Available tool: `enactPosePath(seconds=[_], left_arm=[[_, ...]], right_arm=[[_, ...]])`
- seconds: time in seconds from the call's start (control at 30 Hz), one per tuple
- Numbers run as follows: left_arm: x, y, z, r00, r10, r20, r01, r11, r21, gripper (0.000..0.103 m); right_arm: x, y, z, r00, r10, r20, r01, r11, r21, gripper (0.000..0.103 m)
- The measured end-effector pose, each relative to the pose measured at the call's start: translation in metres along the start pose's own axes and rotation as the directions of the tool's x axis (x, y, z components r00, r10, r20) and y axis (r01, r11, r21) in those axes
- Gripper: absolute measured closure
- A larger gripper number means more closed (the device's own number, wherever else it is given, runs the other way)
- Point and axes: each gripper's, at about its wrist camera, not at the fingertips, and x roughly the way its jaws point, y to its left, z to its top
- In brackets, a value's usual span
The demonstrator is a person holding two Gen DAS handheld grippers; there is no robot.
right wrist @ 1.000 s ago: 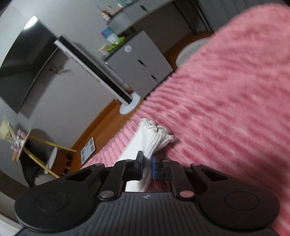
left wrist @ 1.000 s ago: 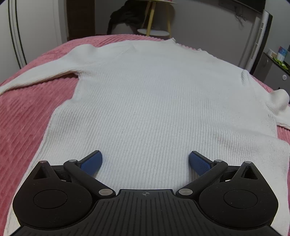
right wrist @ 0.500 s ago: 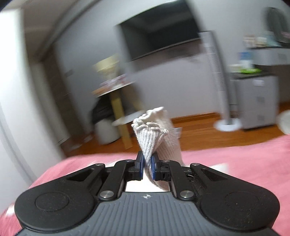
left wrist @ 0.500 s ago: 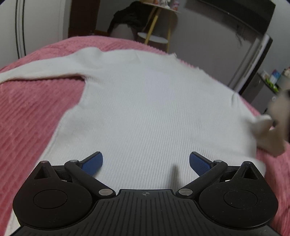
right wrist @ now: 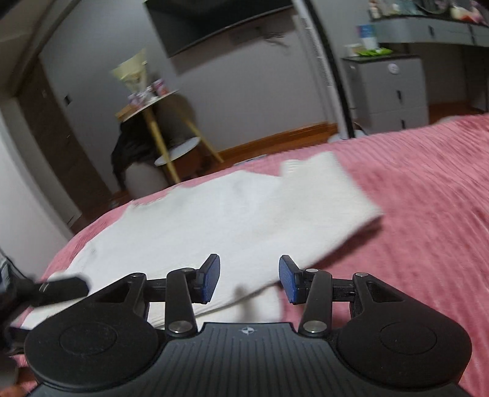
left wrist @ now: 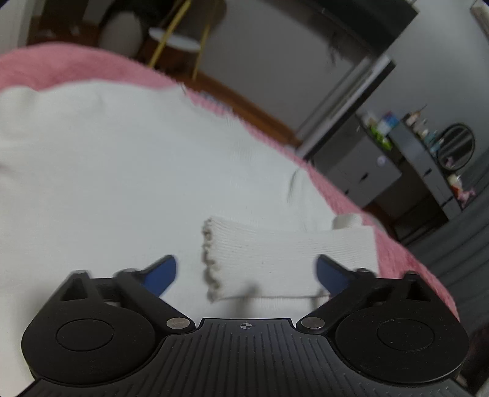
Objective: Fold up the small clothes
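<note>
Nearest the left wrist camera: left gripper (left wrist: 246, 273), jaws closing, blue pads not pressing on anything; the folded-over sleeve (left wrist: 287, 259) lies between and below them, cuff end toward the left pad. Nearest the right wrist camera: right gripper (right wrist: 249, 281), jaws opening, nothing pinched, the sleeve's edge under the gap. Beyond both: white ribbed sweater (right wrist: 195, 220), spread flat on the pink bedspread (right wrist: 428, 213), sleeve laid across its body. Farther off: round side table with yellow legs (right wrist: 162, 122), grey drawer cabinet (right wrist: 391, 91), dark wall-mounted screen (right wrist: 220, 21).
</note>
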Motion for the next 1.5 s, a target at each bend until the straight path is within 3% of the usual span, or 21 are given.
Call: enactPosePath(seconds=[0.03, 0.1, 0.2, 0.23, 0.27, 0.33, 0.5, 0.63, 0.73, 0.93, 1.07, 1.2, 1.3, 1.37, 1.43, 1.5], left_arm=[[0.014, 0.0, 0.004, 0.999, 0.015, -0.04, -0.015, 1.0, -0.005, 0.032], [0.036, 0.005, 0.009, 0.995, 0.023, -0.1, -0.026, 0.999, -0.034, 0.036], [0.049, 0.013, 0.012, 0.996, -0.025, -0.083, 0.018, 0.996, -0.088, 0.042], [0.051, 0.014, 0.013, 0.996, -0.043, -0.073, 0.036, 0.994, -0.104, 0.065], [0.054, 0.014, 0.014, 0.996, -0.05, -0.08, 0.04, 0.992, -0.122, 0.096], [0.055, 0.013, 0.017, 0.995, -0.059, -0.083, 0.047, 0.989, -0.139, 0.095], [0.01, -0.012, 0.033, 0.999, -0.02, 0.036, 0.019, 0.999, 0.027, 0.095], [-0.032, -0.009, 0.046, 0.989, 0.054, 0.134, -0.07, 0.99, 0.121, 0.095], [-0.053, 0.011, 0.056, 0.971, 0.146, 0.189, -0.173, 0.976, 0.134, 0.095], [-0.054, 0.075, 0.057, 0.935, 0.318, 0.154, -0.331, 0.941, 0.068, 0.095], [-0.049, 0.097, 0.05, 0.952, 0.286, 0.108, -0.291, 0.956, 0.034, 0.094], [-0.036, 0.102, 0.053, 0.955, 0.284, 0.085, -0.288, 0.957, 0.044, 0.094], [-0.032, 0.101, 0.058, 0.95, 0.297, 0.101, -0.303, 0.951, 0.058, 0.094], [-0.033, 0.096, 0.057, 0.943, 0.302, 0.139, -0.316, 0.945, 0.085, 0.095], [-0.039, 0.092, 0.06, 0.934, 0.304, 0.186, -0.328, 0.938, 0.115, 0.095], [-0.041, 0.09, 0.065, 0.927, 0.301, 0.225, -0.336, 0.932, 0.138, 0.095]], right_arm=[[0.001, -0.004, -0.001, 1.0, 0.0, -0.001, 0.0, 1.0, 0.008, 0.06], [0.005, -0.015, -0.004, 1.0, -0.005, -0.007, 0.006, 1.0, 0.021, 0.06], [0.018, -0.012, -0.014, 1.0, 0.007, -0.019, -0.006, 0.998, 0.055, 0.06], [0.02, -0.013, -0.015, 1.0, 0.013, -0.017, -0.012, 0.998, 0.061, 0.06], [0.023, -0.014, -0.014, 1.0, 0.016, -0.016, -0.015, 0.998, 0.064, 0.06], [0.019, -0.014, -0.016, 1.0, 0.028, -0.011, -0.028, 0.997, 0.071, 0.06], [0.012, -0.01, -0.016, 0.997, 0.078, 0.027, -0.08, 0.992, 0.096, 0.06], [0.014, -0.011, -0.016, 0.986, 0.165, 0.025, -0.166, 0.975, 0.146, 0.06], [0.019, -0.012, -0.02, 0.977, 0.214, 0.003, -0.21, 0.959, 0.19, 0.06], [0.031, -0.007, -0.025, 0.971, 0.239, -0.028, -0.226, 0.947, 0.226, 0.06], [0.044, -0.013, -0.023, 0.961, 0.274, -0.023, -0.255, 0.919, 0.299, 0.06], [0.062, -0.025, -0.017, 0.958, 0.286, -0.007, -0.257, 0.872, 0.417, 0.06], [0.075, -0.03, -0.017, 0.964, 0.265, -0.011, -0.232, 0.863, 0.448, 0.069], [0.083, -0.029, -0.016, 0.972, 0.233, -0.026, -0.198, 0.874, 0.444, 0.091], [0.086, -0.024, -0.017, 0.98, 0.196, -0.032, -0.168, 0.903, 0.396, 0.095], [0.081, -0.009, -0.015, 0.99, 0.142, -0.005, -0.136, 0.954, 0.269, 0.095]])
